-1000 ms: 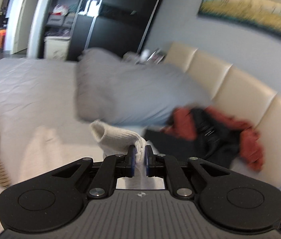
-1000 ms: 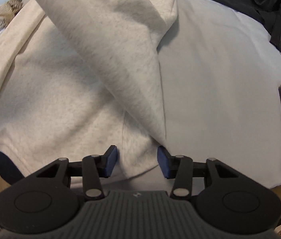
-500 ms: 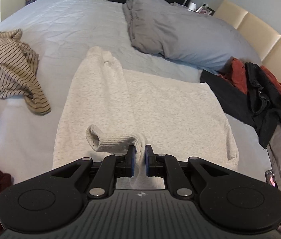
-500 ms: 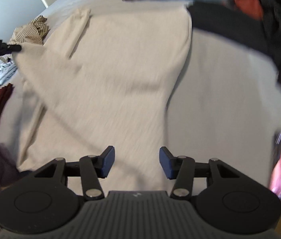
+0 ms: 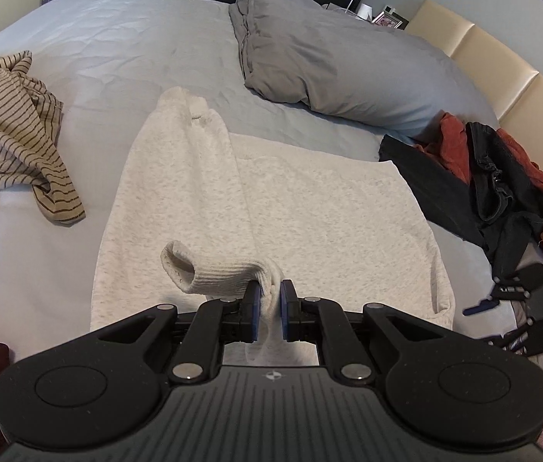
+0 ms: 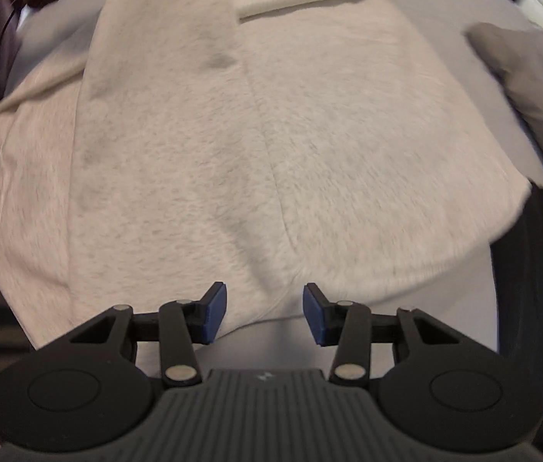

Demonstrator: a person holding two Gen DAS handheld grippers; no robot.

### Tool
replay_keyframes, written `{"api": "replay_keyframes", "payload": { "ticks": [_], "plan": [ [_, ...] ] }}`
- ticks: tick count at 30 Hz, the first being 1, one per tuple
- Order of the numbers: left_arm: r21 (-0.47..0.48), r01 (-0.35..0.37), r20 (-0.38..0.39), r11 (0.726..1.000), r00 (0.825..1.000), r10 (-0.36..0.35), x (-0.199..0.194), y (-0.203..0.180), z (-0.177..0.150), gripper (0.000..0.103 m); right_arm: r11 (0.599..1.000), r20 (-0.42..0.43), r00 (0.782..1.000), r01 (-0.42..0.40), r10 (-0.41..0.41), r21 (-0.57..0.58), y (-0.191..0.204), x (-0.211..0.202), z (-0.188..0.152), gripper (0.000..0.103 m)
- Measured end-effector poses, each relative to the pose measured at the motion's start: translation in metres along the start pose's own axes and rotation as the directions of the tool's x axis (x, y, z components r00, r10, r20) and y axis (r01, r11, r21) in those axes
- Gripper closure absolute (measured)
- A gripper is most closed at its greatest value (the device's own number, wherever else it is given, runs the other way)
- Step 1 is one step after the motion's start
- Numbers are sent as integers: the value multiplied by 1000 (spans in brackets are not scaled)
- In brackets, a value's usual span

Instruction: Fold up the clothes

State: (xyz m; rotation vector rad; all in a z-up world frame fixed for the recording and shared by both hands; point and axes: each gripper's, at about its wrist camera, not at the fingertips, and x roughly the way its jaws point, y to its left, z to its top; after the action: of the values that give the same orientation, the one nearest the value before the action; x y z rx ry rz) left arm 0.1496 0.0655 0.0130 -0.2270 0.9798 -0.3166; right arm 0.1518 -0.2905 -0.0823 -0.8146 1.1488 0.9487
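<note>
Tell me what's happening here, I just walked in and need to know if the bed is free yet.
Not yet. A person with a handheld gripper in each hand is folding a cream sweatshirt spread on the bed. The left gripper is shut on the sweatshirt's sleeve cuff, holding it over the body of the garment. The right gripper is open above the sweatshirt's edge, gripping nothing. A striped top and a dark and rust-coloured pile of clothes lie unfolded on either side.

1. The sweatshirt (image 5: 309, 208) is cream, flecked fleecy cloth with a ribbed knit cuff (image 5: 213, 273).
2. The bed (image 5: 125, 38) sheet is smooth, matt grey cloth.
3. The headboard (image 5: 502, 77) looks like glossy cream leather.
4. The left tongs (image 5: 270, 310) are matt black plastic.
</note>
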Motion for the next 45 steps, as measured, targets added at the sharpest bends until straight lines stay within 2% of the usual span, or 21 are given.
{"api": "replay_keyframes", "payload": {
  "ticks": [6, 10, 12, 13, 14, 15, 17, 20, 24, 27, 30, 33, 36, 41, 42, 45],
  "plan": [
    [-19, 0, -29, 1000, 1000, -1, 8, 5, 4, 95, 983, -110, 988, -126, 111, -135, -29, 25, 26, 64],
    [-29, -4, -48, 1000, 999, 3, 15, 9, 4, 95, 953, -219, 952, -250, 211, -169, -40, 49, 38, 64],
    [-31, -4, -52, 1000, 999, 2, 16, 9, 5, 95, 942, -246, 942, -278, 229, -190, -42, 59, 38, 63],
    [-30, -2, -51, 1000, 999, 1, 17, 8, 6, 95, 938, -251, 936, -296, 246, -182, -43, 61, 36, 65],
    [-29, 0, -48, 1000, 999, -2, 17, 8, 6, 95, 934, -256, 930, -313, 264, -174, -45, 64, 34, 71],
    [-29, 3, -45, 1000, 999, -4, 17, 7, 7, 95, 931, -252, 927, -325, 279, -164, -47, 64, 31, 78],
    [-22, 15, -33, 1000, 999, -16, 17, 6, 9, 95, 935, -206, 932, -328, 297, -137, -52, 56, 23, 84],
    [14, 40, 6, 999, 999, -40, 11, -3, 19, 95, 948, -116, 950, -301, 289, -100, -56, 37, 1, 86],
    [165, 5, 61, 986, 998, -15, 4, -40, 56, 95, 965, -11, 965, -262, 262, -11, -60, 18, -40, 88],
    [263, -4, 77, 965, 997, -17, 11, -78, 90, 95, 959, 107, 961, -266, 256, 101, -69, 8, -71, 88],
    [388, -43, 98, 921, 995, 5, 35, -127, 115, 95, 947, 194, 950, -278, 246, 158, -73, 2, -94, 88],
    [512, -65, 109, 857, 994, 10, 70, -174, 139, 95, 945, 239, 944, -273, 227, 181, -70, 2, -110, 88],
    [627, -75, 120, 775, 993, -1, 105, -218, 160, 95, 943, 274, 938, -270, 212, 196, -66, 5, -124, 88],
    [738, -20, 101, 675, 992, -81, 161, -271, 183, 95, 933, 324, 926, -278, 196, 231, -65, 12, -144, 88],
    [753, -17, 97, 657, 992, -86, 174, -278, 186, 95, 930, 334, 923, -279, 190, 241, -65, 12, -148, 88],
    [770, 7, 63, 638, 994, -87, 223, -281, 191, 95, 921, 340, 923, -278, 178, 272, -65, 14, -161, 91]
  ]
}}
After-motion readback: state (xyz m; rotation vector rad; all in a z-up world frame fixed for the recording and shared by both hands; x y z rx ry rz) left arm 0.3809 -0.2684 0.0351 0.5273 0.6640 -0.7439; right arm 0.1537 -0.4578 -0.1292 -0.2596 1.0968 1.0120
